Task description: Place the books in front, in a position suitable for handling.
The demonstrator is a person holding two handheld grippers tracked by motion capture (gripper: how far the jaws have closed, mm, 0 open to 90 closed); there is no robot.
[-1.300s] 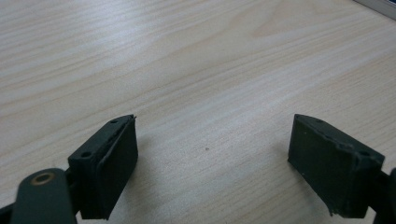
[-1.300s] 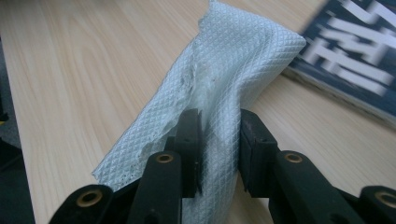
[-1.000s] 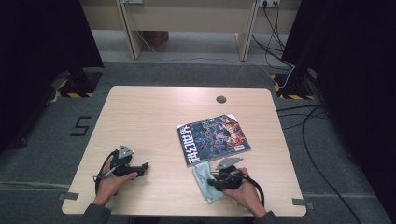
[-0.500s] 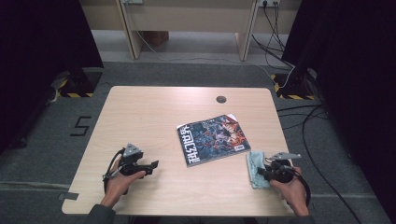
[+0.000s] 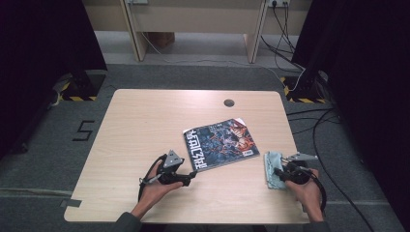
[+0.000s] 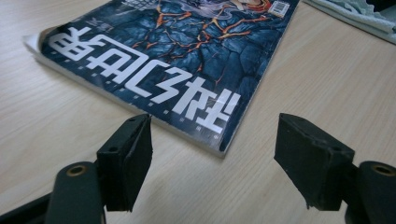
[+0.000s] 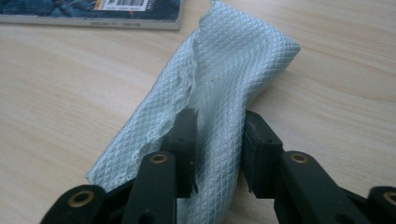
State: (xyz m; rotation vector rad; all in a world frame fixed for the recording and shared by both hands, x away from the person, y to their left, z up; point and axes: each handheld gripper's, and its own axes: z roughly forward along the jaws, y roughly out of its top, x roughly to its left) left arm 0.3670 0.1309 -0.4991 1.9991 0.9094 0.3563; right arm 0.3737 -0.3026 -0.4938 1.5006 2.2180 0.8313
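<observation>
High view: on a pale wood-grain table [image 5: 145,121], a glossy magazine [image 5: 220,143] lies flat at the centre, while a folded pale-blue cloth [image 5: 273,170] sits at the near right edge under the right gripper [image 5: 279,173]. The left gripper [image 5: 192,176] points at the magazine's near left corner.

Left gripper view: its jaws, just narrowing, stand apart with nothing between them, squared up just short of the magazine's [image 6: 177,56] near edge and its bold white lettering. A clean pick-up would likely mean sliding one jaw low under the thin spine before closing.

Right gripper view: the jaws, just easing wider, straddle a ridge of the waffle-textured cloth [image 7: 219,93]; whether the pads press it cannot be told. Backing straight off should leave the soft fold undisturbed.
</observation>
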